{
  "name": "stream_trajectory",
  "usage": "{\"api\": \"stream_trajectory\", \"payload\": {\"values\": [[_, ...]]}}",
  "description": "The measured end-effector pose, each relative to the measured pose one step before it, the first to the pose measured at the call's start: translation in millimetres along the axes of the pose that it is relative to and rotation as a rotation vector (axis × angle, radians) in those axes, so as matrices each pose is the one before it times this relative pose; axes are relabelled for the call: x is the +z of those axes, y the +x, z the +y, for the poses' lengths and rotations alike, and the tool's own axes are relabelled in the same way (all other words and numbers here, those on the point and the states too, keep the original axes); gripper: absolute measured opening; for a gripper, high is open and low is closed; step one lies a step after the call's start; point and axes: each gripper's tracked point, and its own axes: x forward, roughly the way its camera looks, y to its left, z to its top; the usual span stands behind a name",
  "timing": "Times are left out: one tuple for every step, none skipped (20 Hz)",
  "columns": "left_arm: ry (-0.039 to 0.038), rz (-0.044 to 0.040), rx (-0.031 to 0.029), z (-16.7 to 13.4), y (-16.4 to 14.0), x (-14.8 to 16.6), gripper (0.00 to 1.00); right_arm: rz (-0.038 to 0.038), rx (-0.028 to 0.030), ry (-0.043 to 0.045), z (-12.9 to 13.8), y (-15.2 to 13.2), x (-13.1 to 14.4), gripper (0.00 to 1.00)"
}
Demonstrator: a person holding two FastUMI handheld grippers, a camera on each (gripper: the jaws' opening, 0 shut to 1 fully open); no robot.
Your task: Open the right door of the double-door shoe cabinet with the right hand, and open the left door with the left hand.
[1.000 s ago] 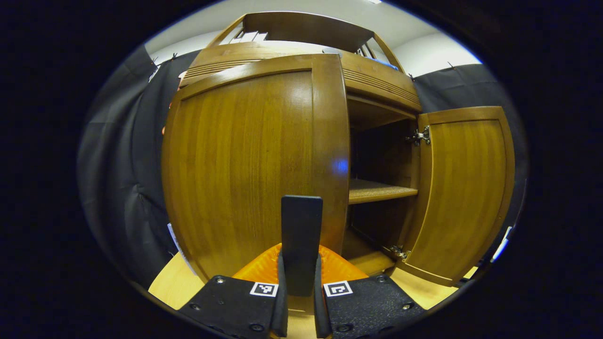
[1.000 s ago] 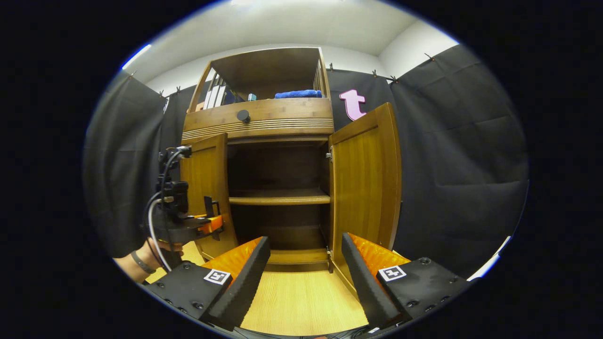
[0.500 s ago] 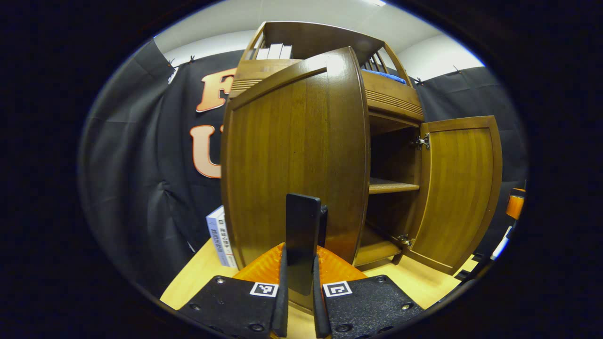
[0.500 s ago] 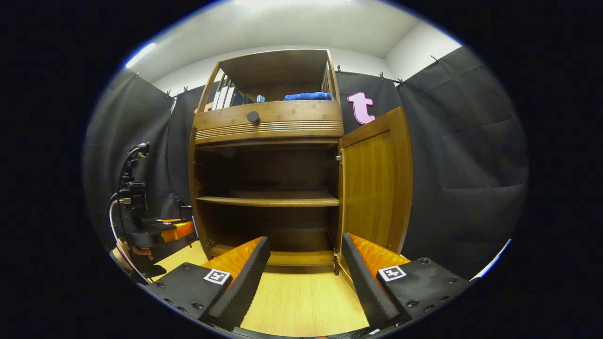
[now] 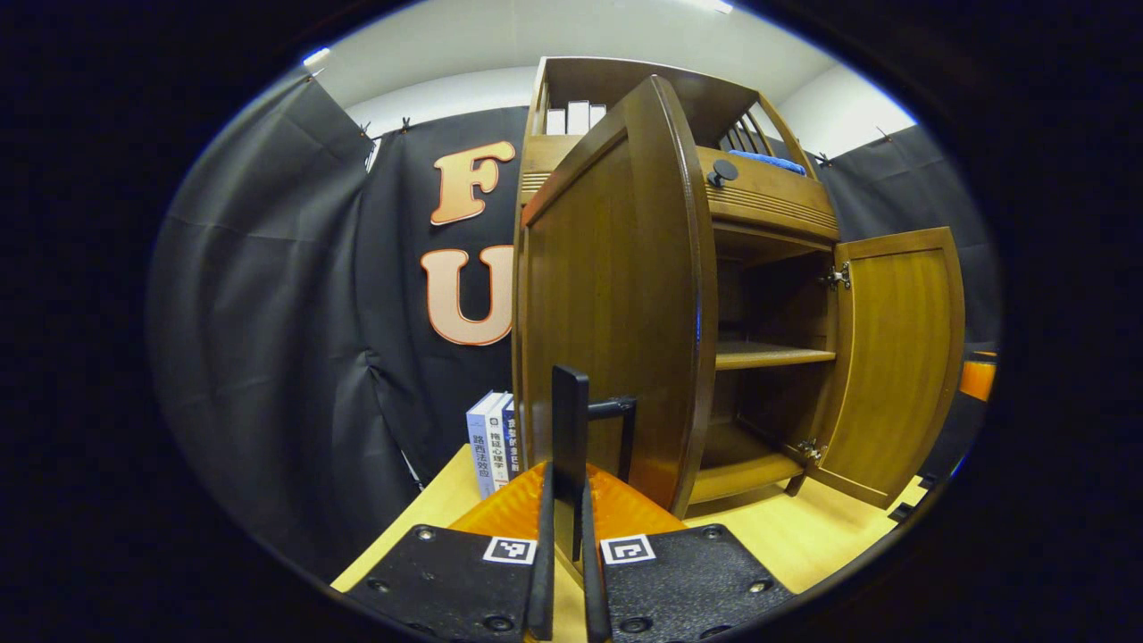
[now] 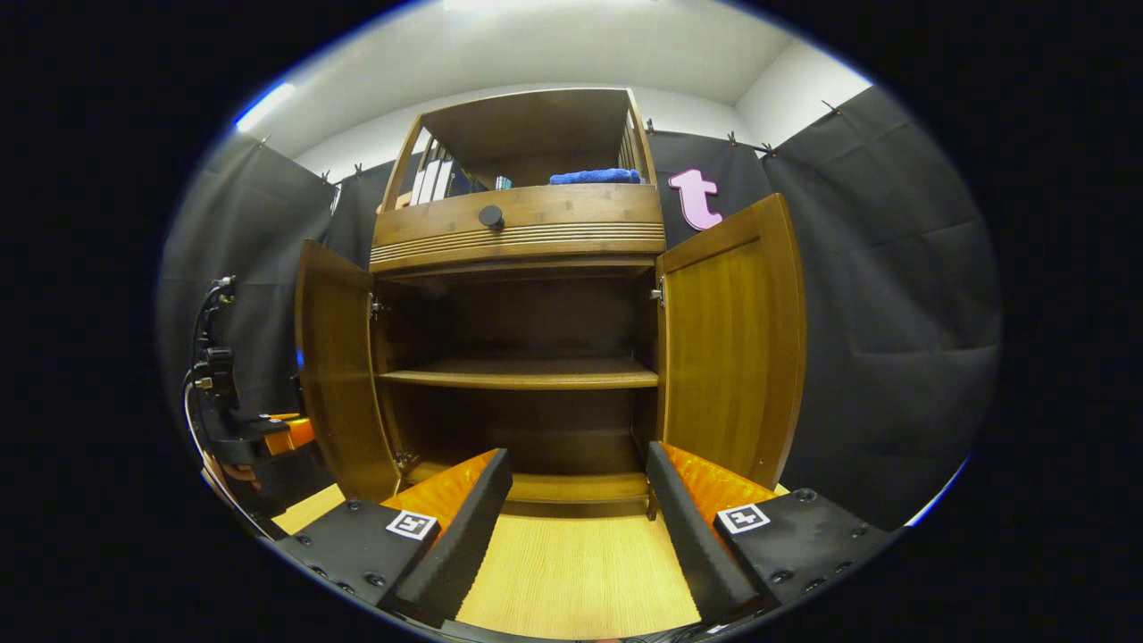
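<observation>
The wooden shoe cabinet [image 6: 522, 228] stands with both doors open. In the left gripper view the left door [image 5: 607, 295] is swung out nearly edge-on, and my left gripper [image 5: 568, 482] is shut on its black handle [image 5: 570, 411]. The right door [image 5: 893, 357] stands wide open beyond it. In the right gripper view my right gripper [image 6: 579, 464] is open in front of the cabinet's bottom, with nothing between its fingers. From there the left door [image 6: 335, 366] and right door [image 6: 732, 348] frame the bare shelf [image 6: 518, 375], and the left gripper [image 6: 268, 433] sits behind the left door's edge.
A drawer with a black knob [image 6: 491, 216] tops the doors. Above it lie a blue cloth [image 6: 594, 177] and upright books. More books [image 5: 489, 442] stand left of the cabinet. The cabinet rests on a light wooden table [image 6: 571, 572] with black cloth walls around it.
The left door has swung much further open, pulled by my left gripper on its handle. The right door and the open right gripper have barely moved.
</observation>
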Motion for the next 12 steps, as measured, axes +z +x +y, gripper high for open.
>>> {"api": "stream_trajectory", "payload": {"values": [[0.00063, -0.00713, -0.00308, 8.8, -3.24, -1.86, 0.1, -0.0004, 0.00192, 0.00018, 0.71, 1.18, 0.27, 0.94], [-0.00208, -0.00471, -0.00316, 10.81, -3.83, -0.65, 0.12, 0.00064, 0.00094, -0.00143, 0.05, 0.39, -1.26, 0.99], [-0.00276, -0.00329, -0.00494, 10.68, -3.2, 1.09, 0.12, 0.00019, -0.00046, -0.00247, -0.05, 0.09, 0.65, 0.99], [-0.0007, -0.00446, -0.00675, 7.06, -0.99, 0.51, 0.11, 0.00044, 0.0003, -0.00192, -0.1, 0.69, -0.13, 0.99], [0.00363, -0.00296, -0.00601, 5.7, 1.48, -0.67, 0.11, 0.00139, 0.0004, -0.00103, -0.48, -0.08, -0.99, 0.99], [0.00986, -0.00762, -0.00355, 7.03, -0.65, 0.81, 0.1, 0.00089, 0.0, -0.00001, -0.02, 1.26, -0.2, 0.99], [0.01157, -0.00434, 0.00622, 8.0, -0.66, 0.04, 0.1, 0.00157, -0.00053, 0.00039, 0.08, 0.05, -0.06, 0.94], [0.00407, -0.00954, 0.00969, 10.94, 1.44, 0.98, 0.1, 0.00206, -0.00045, 0.00091, -0.41, 1.01, 0.15, 0.99], [-0.01271, -0.00347, -0.00294, 5.21, 2.24, -0.68, 0.08, 0.00106, 0.00037, 0.00179, 0.28, 0.4, -1.47, 0.94], [-0.02277, -0.00588, -0.02356, 0.33, -0.93, 1.01, 0.07, 0.00185, 0.00038, 0.00013, 0.09, 0.71, -0.35, 0.99], [-0.01515, -0.00343, -0.02514, -2.2, 0.59, 0.75, 0.07, 0.00172, 0.00003, -0.00231, -0.03, 0.09, 0.2, 0.99], [0.00993, 0.00143, -0.01648, 0.23, -0.76, -0.71, 0.08, 0.00097, -0.00056, -0.00355, -0.15, 1.41, 0.15, 0.99]]}}
